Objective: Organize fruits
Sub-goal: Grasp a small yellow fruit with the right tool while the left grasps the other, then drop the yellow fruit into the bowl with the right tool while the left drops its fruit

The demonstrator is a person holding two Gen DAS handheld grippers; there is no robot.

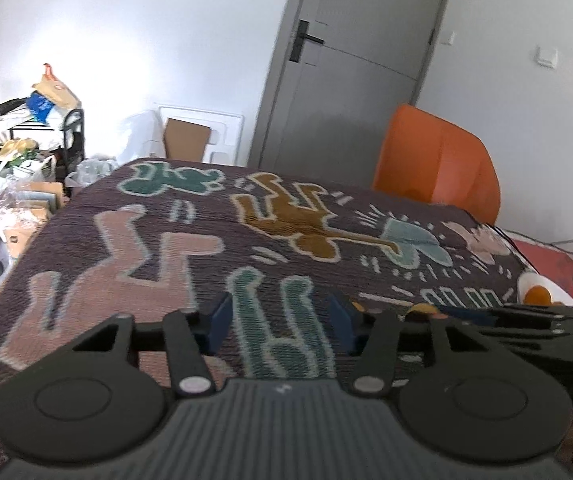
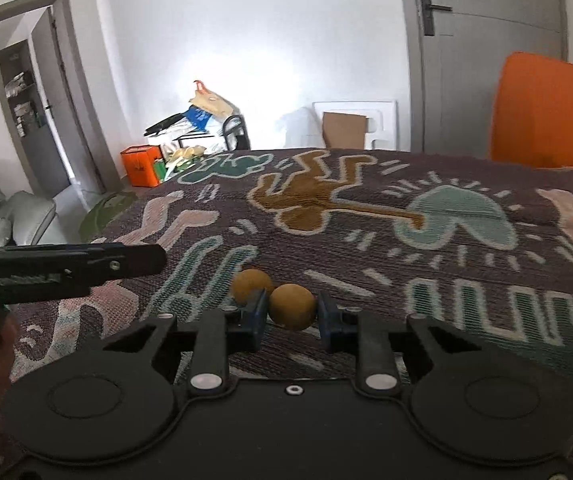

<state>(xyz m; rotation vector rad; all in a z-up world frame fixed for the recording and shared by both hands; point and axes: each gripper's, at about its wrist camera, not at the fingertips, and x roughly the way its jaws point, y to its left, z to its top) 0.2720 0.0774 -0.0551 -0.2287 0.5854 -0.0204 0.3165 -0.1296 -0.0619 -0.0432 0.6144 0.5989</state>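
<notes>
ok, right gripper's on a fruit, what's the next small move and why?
Probably lift it straight up a little. The right gripper is shut on the near brown fruit, and a second fruit sits right behind it on the patterned cloth, so a sideways drag could knock it.

Both of your wrist cameras sit low behind the gripper fingers, looking forward and slightly down across the patterned blanket [image 1: 270, 240], close to its surface. The left view faces the grey door [image 1: 350, 64]; the right view sits further right. Both share blanket, door and orange chair [image 2: 546, 112].
</notes>
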